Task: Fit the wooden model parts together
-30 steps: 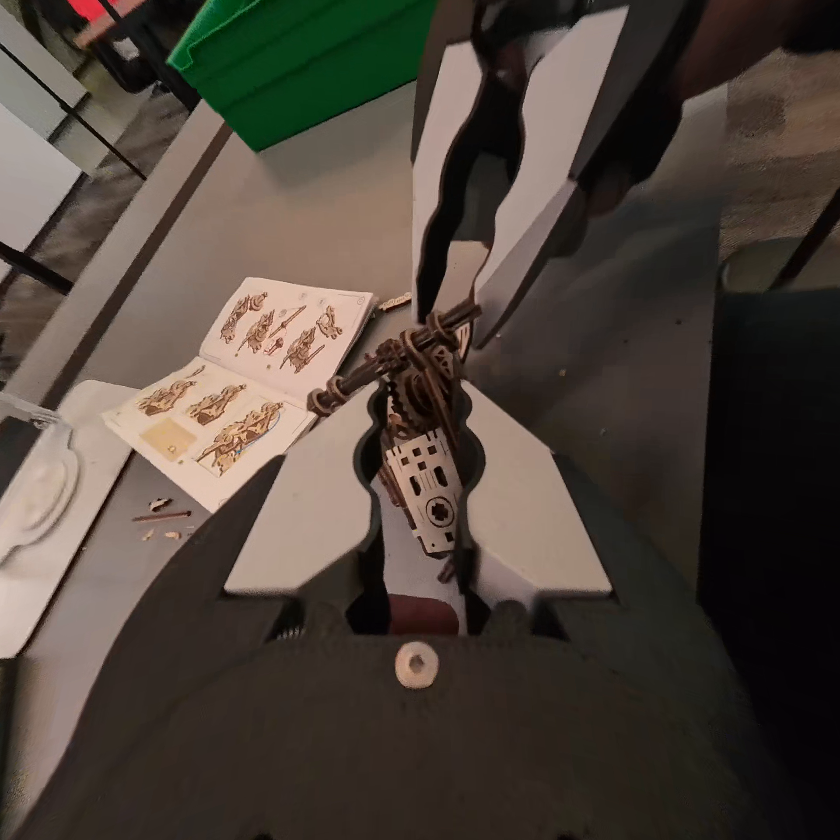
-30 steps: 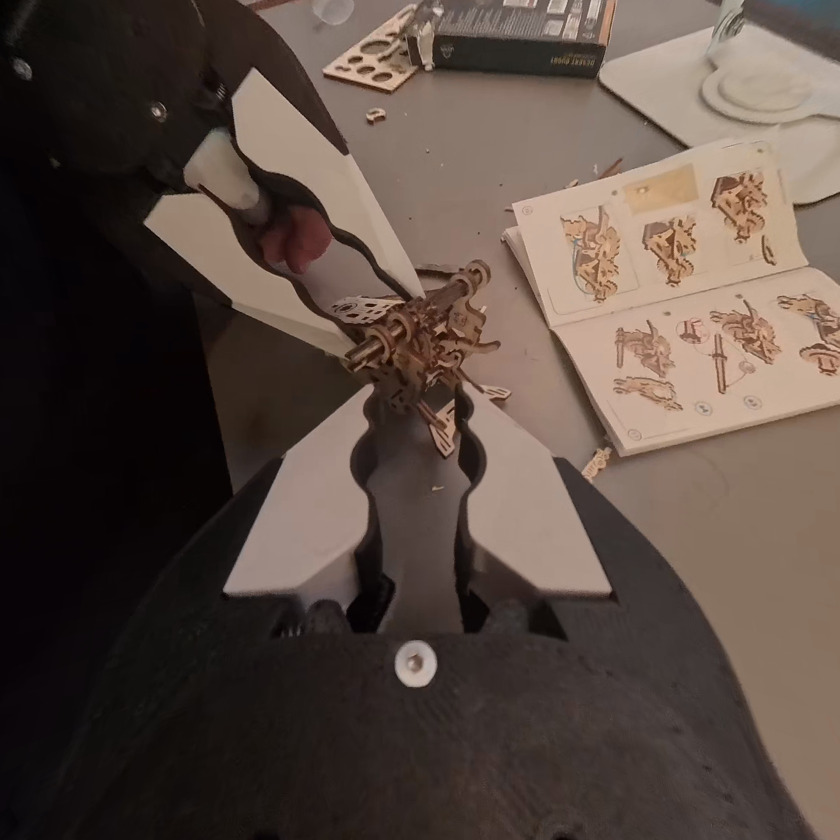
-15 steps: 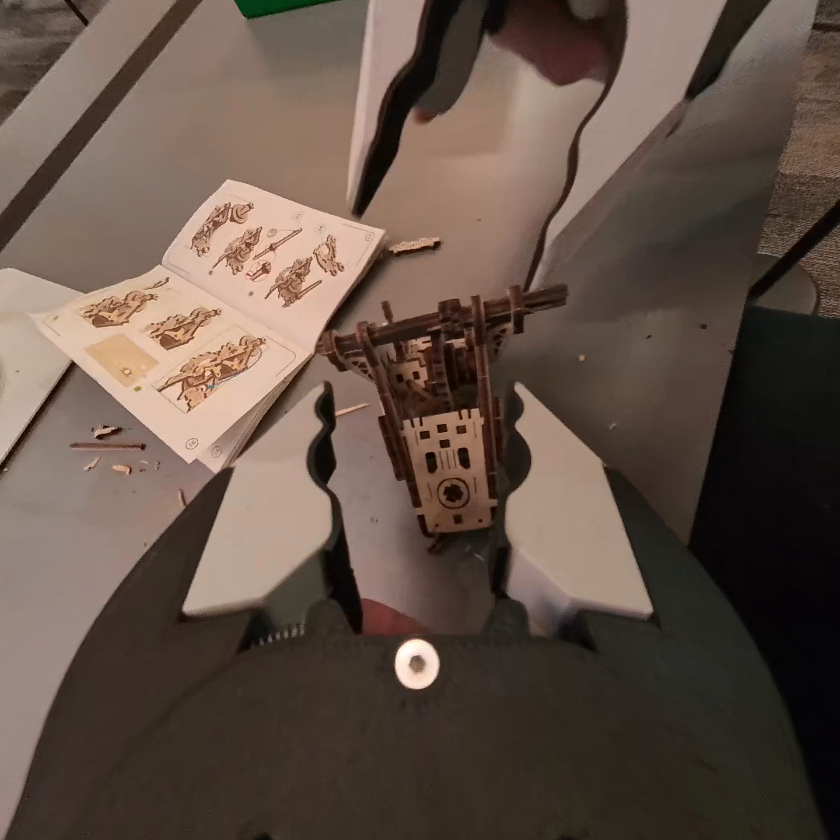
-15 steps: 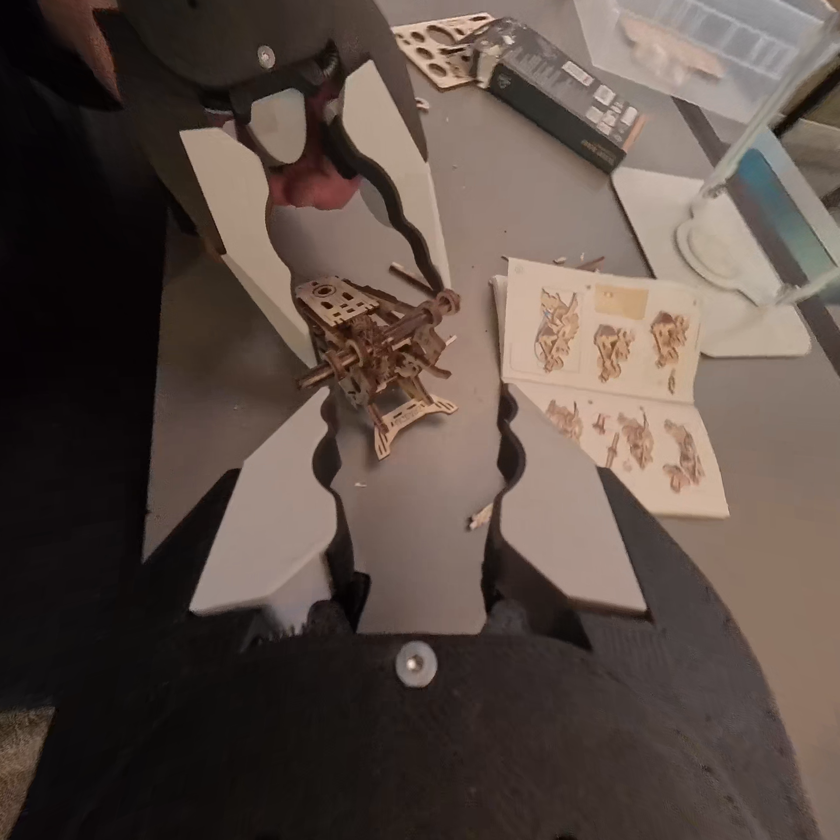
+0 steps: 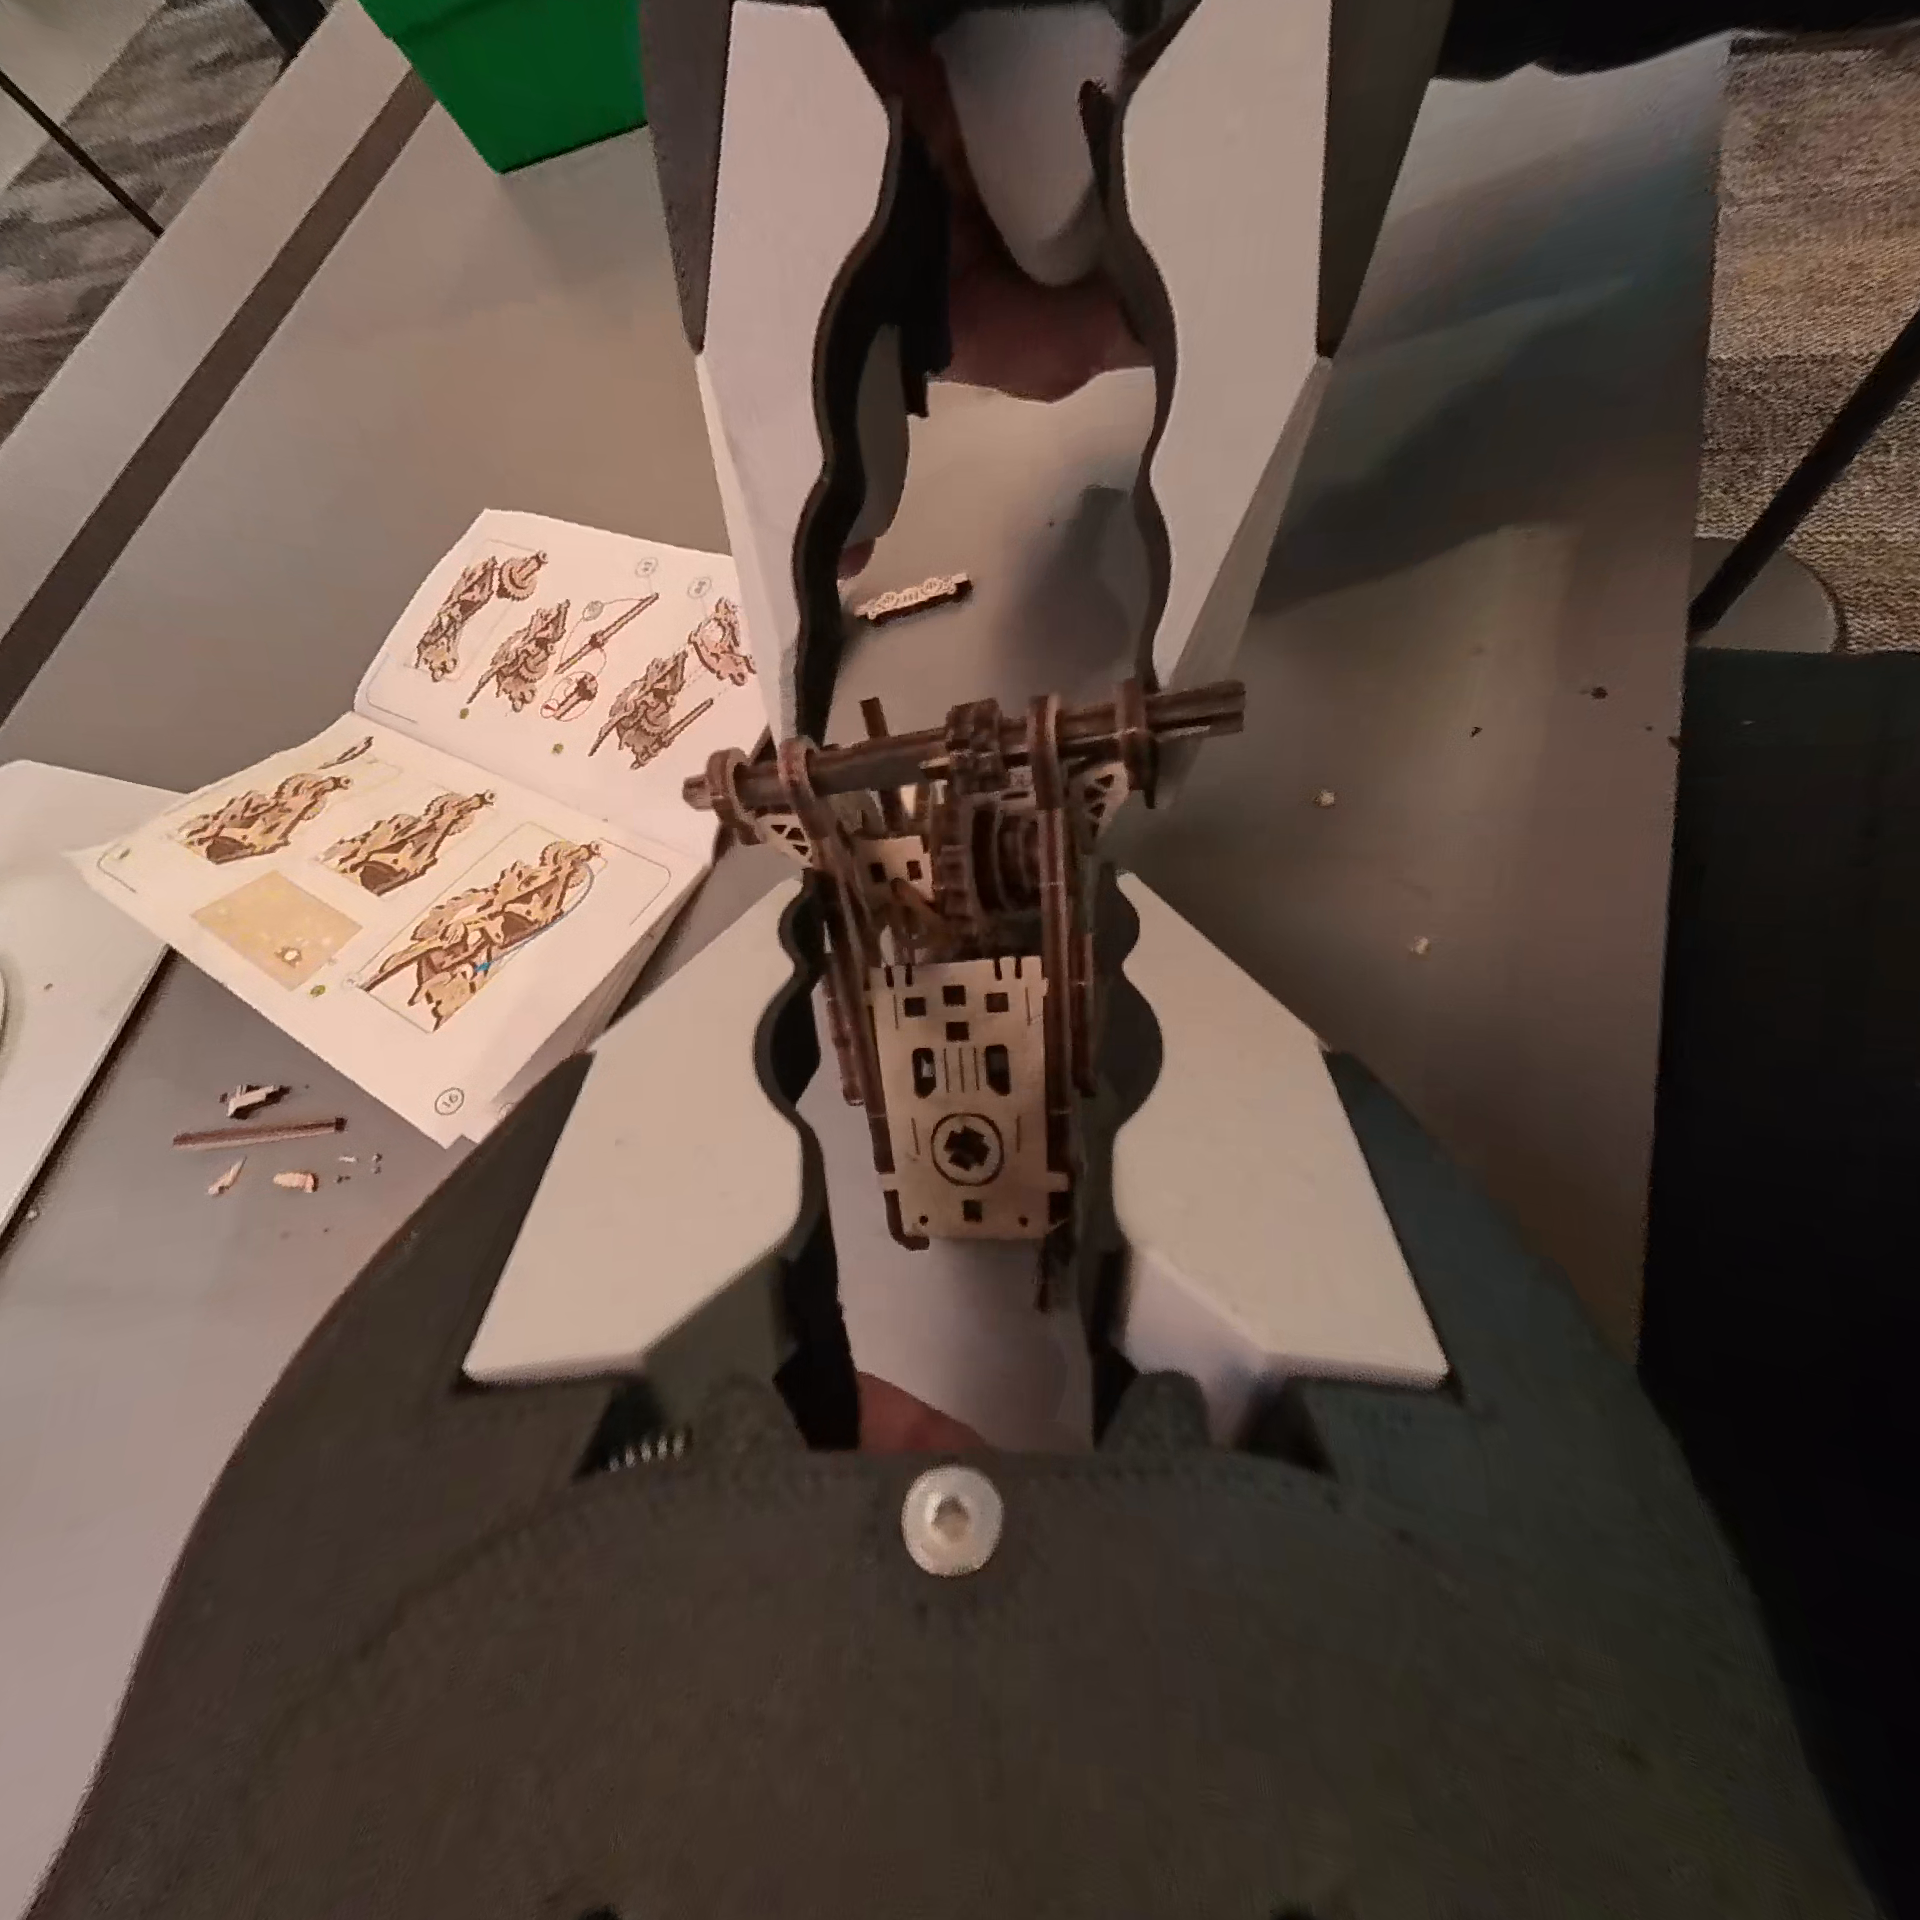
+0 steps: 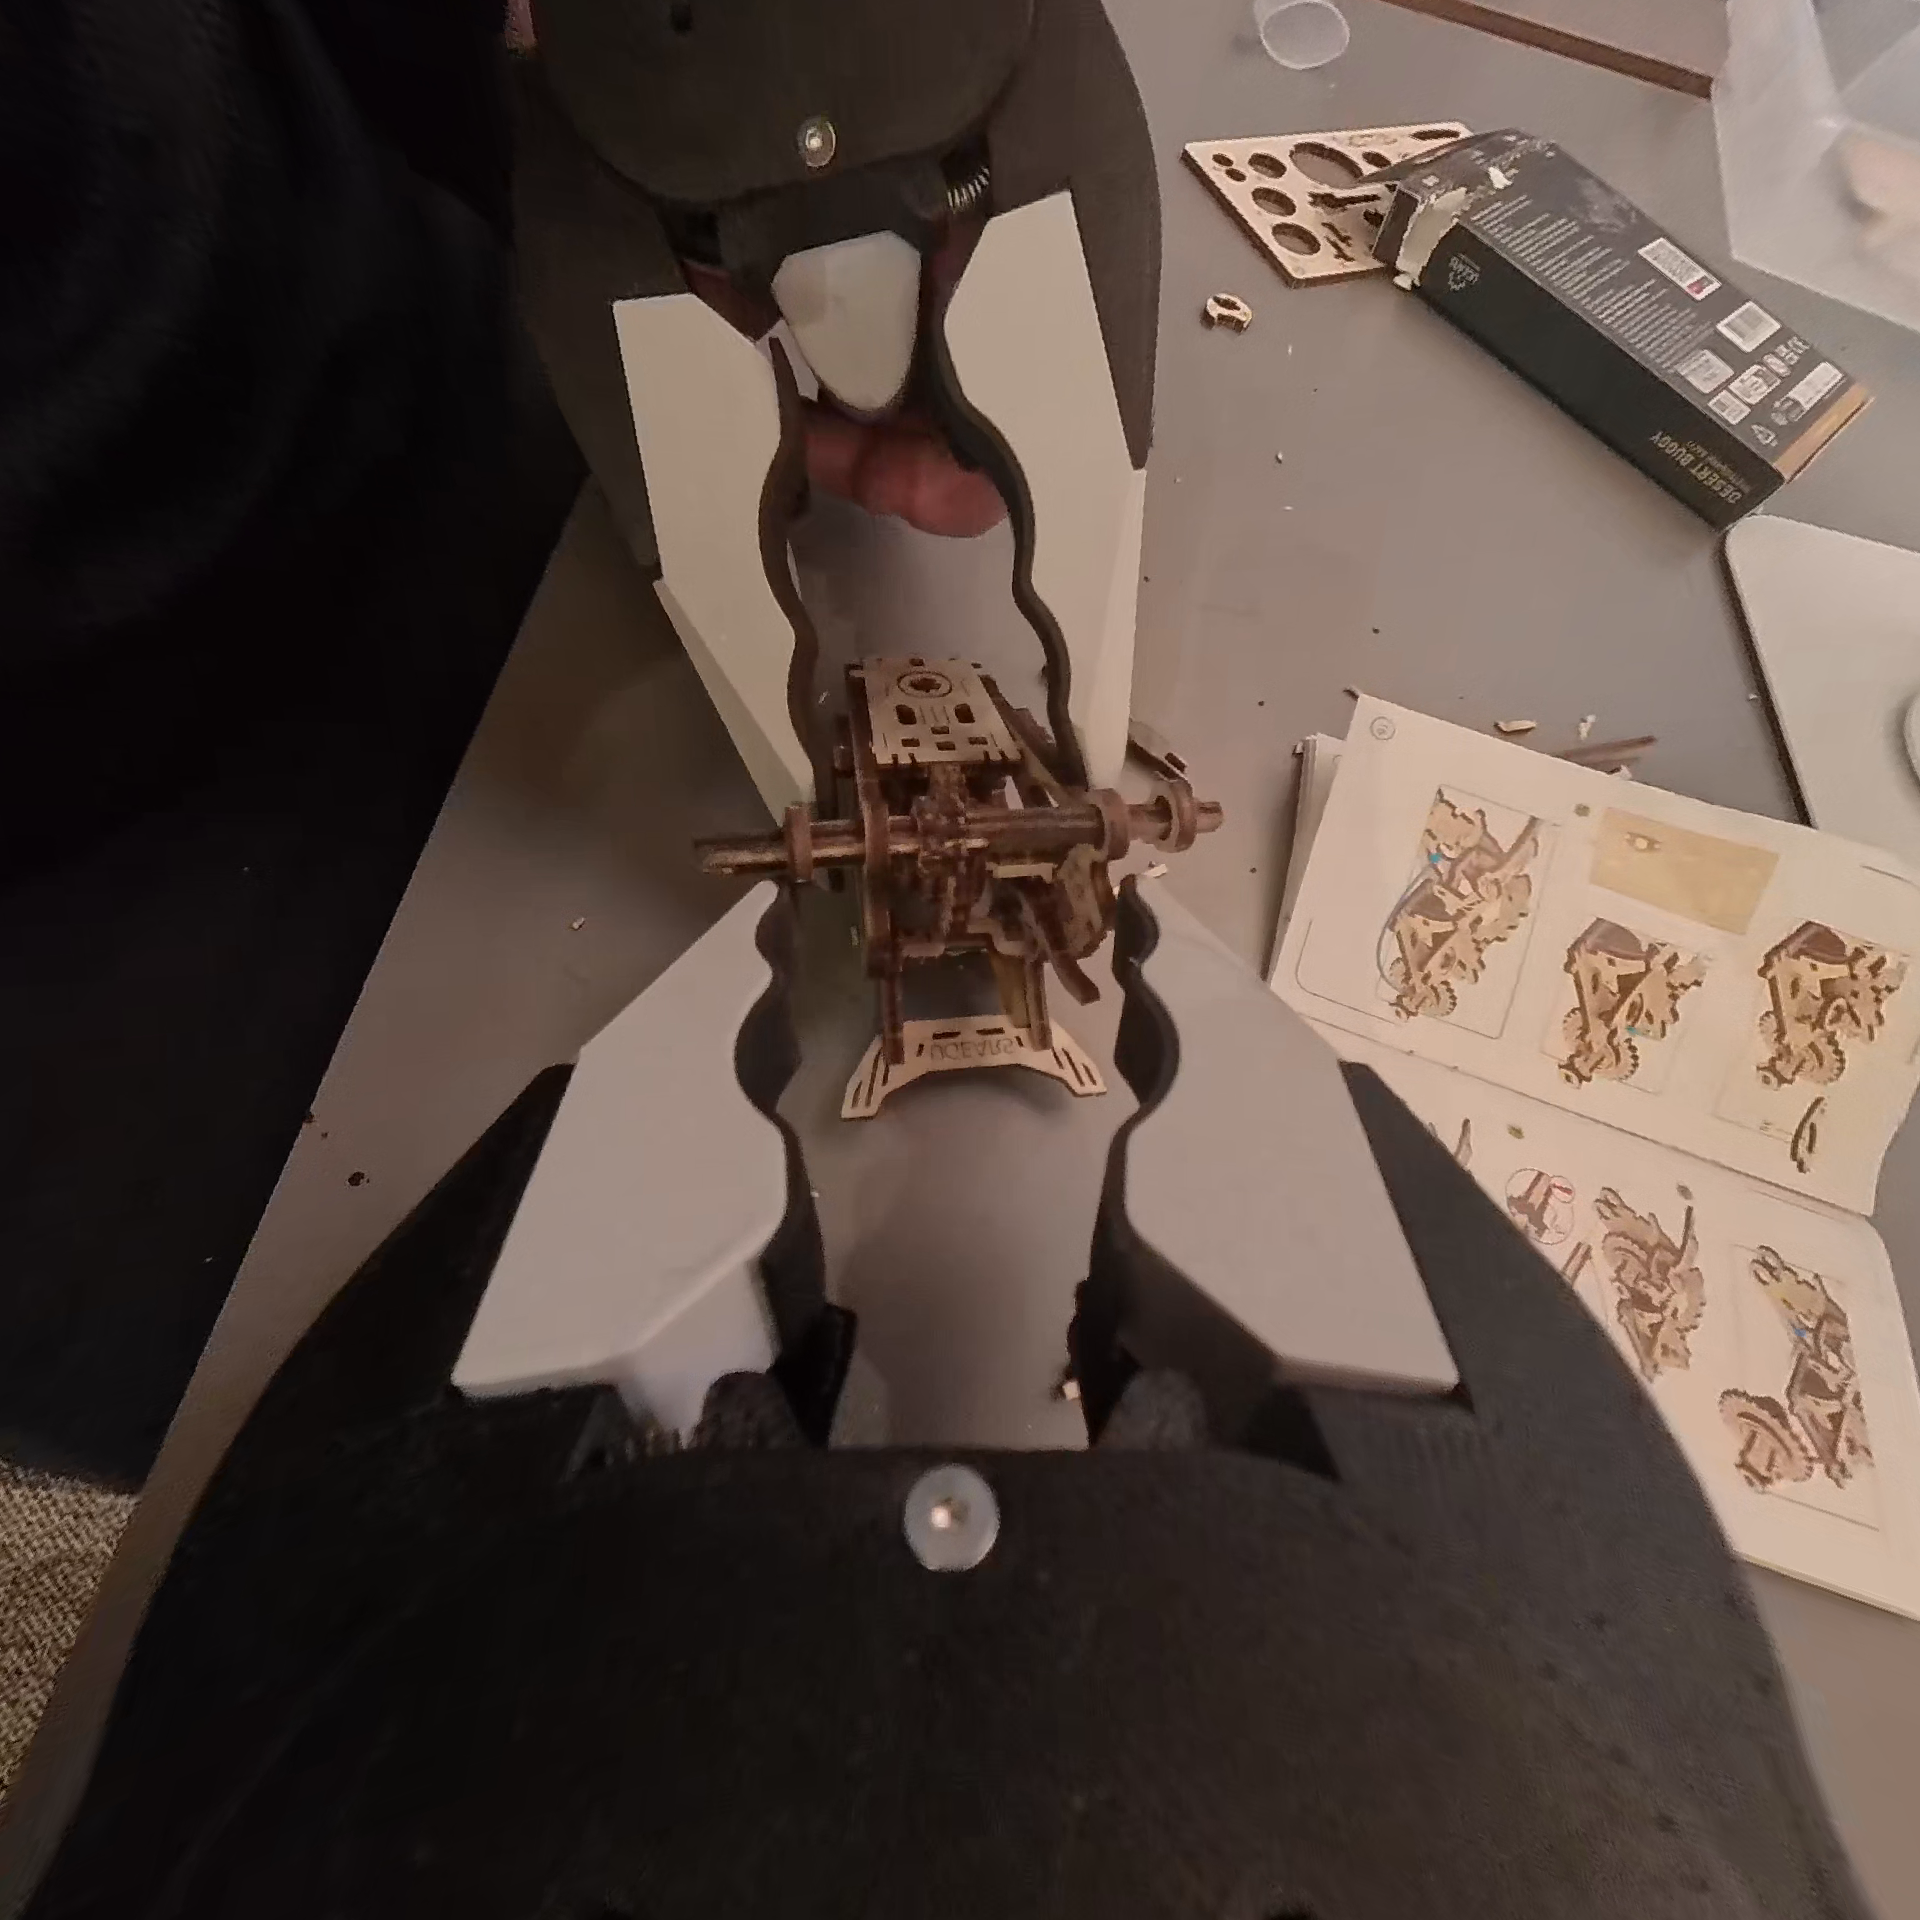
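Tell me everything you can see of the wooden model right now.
The wooden model is a small laser-cut plywood assembly: pale slotted top plate, dark gears inside, a dark axle running crosswise, and a pale curved foot resting on the grey table. It stands upright. The left claw closely flanks its body; the right claw stands open around its lower part.

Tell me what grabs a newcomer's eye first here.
The half-built wooden model stands on the grey table, between the fingers of both grippers, which face each other over it. Right of it in the right wrist view lies an open instruction booklet, with a dark box beyond.
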The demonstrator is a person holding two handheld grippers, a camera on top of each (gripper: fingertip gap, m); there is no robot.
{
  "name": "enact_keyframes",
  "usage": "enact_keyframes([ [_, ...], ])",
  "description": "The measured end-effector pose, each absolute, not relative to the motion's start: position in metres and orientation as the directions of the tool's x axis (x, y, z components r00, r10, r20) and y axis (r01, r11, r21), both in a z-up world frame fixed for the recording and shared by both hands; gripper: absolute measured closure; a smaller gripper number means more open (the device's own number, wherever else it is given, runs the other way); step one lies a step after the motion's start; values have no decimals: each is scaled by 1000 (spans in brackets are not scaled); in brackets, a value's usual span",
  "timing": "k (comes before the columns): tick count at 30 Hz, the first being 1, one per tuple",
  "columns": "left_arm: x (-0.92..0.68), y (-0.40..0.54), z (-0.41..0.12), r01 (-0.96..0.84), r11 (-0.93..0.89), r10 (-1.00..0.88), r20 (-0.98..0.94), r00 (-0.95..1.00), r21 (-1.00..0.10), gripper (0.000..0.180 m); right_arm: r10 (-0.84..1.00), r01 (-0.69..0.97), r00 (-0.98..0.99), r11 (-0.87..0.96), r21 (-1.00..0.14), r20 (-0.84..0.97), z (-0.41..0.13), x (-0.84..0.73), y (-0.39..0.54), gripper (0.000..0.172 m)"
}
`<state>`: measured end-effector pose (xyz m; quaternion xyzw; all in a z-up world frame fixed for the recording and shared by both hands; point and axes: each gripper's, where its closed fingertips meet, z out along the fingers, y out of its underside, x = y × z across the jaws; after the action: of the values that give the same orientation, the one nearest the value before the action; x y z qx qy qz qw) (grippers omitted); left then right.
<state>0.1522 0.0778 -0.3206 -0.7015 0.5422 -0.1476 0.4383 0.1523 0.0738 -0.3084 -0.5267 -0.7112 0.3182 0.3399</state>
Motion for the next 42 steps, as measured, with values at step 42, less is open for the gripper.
enact_keyframes([
  [42,153,82,-323,-632,1,-883,-297,363,-775,133,964,453,30,222,-863,264,-281,155,75,172],
])
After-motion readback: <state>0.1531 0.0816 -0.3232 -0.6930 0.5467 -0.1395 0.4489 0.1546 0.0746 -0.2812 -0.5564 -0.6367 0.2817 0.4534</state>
